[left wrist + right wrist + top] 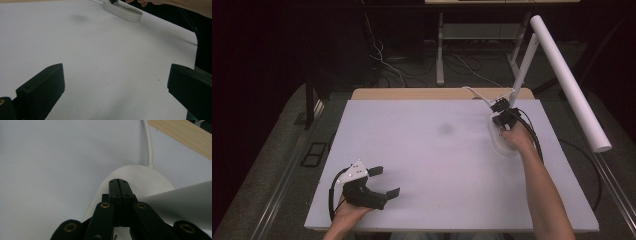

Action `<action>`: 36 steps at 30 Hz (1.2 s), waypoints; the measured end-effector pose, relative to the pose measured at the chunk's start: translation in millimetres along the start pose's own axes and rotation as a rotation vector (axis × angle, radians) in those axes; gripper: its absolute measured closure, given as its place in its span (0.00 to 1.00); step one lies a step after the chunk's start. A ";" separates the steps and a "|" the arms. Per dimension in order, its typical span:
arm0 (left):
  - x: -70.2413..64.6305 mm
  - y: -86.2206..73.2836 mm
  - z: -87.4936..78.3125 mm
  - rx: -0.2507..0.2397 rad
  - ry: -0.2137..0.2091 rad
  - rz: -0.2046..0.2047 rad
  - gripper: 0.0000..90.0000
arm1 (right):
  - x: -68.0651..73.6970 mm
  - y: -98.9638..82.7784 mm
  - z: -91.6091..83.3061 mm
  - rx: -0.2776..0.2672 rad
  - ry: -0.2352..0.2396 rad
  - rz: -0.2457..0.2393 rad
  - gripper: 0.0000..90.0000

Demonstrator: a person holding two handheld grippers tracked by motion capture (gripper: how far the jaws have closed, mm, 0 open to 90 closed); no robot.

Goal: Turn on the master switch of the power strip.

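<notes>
the right gripper has its jaws pressed together with nothing between them, the tips resting over the flat white lamp base that sits at the far right of the counter, perhaps pressing a switch there, though no button can be made out. a hard push at the rim could tip the base or slide it toward the counter's edge, and the long lamp head hanging out past the right side would swing with it. its white cord runs off toward the wooden strip at the back, and a tug might snag it. the left gripper is spread wide and empty, near the front left, well apart from the lamp. a faint dark smudge marks the middle of the counter; what it is cannot be told.
</notes>
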State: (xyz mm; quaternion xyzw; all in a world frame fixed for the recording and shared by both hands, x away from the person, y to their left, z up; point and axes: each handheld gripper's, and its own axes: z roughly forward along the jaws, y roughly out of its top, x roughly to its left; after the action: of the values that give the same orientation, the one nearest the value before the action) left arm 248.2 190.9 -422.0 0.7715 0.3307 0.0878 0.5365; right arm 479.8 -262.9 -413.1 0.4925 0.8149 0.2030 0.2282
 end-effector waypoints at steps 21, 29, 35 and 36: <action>2.2 -0.3 -0.5 -0.005 0.003 -0.015 0.00 | 5.0 4.7 -14.7 -0.018 -0.030 -0.055 0.99; 1.9 -0.1 -0.1 -0.007 0.001 -0.018 0.00 | 5.6 5.0 -29.3 -0.044 -0.009 -0.055 0.99; 1.4 0.0 -0.2 -0.009 -0.001 -0.019 0.00 | 7.9 4.3 -43.9 -0.067 0.007 -0.059 0.99; 1.3 0.0 -0.1 -0.009 -0.001 -0.019 0.00 | 7.9 4.3 -43.9 -0.067 0.007 -0.059 0.99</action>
State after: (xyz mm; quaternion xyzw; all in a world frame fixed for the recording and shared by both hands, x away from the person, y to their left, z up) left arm 249.2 191.8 -422.2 0.7659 0.3372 0.0838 0.5410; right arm 454.5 -258.6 -376.3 0.4598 0.8225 0.2252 0.2477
